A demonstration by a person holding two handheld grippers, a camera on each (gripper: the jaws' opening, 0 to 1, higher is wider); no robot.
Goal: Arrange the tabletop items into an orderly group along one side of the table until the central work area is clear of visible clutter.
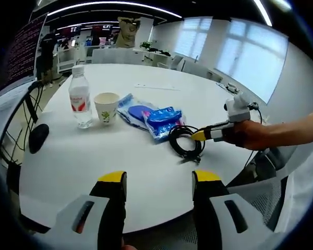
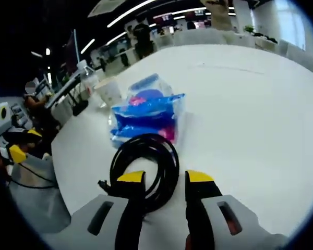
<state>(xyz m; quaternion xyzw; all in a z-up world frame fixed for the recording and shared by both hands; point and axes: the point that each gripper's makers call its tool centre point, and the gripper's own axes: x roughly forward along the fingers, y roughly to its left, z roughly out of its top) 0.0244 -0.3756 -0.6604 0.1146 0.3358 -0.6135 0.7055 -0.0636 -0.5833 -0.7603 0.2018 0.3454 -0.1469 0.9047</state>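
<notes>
Cable coil point(image 2: 146, 166), floppy and light, lies between the apart right tongs point(image 2: 164, 177), perhaps touching its 5 o'clock edge, while left tongs point(image 1: 159, 177) stand apart.

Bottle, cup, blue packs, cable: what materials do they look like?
Bottle: clear plastic, see-through, with a red label.
Cup: likely paper, matte off-white with a small print.
Blue packs: glossy plastic film, wrinkled and shiny.
Cable: black rubber or PVC jacket, coiled, slight sheen.
</notes>
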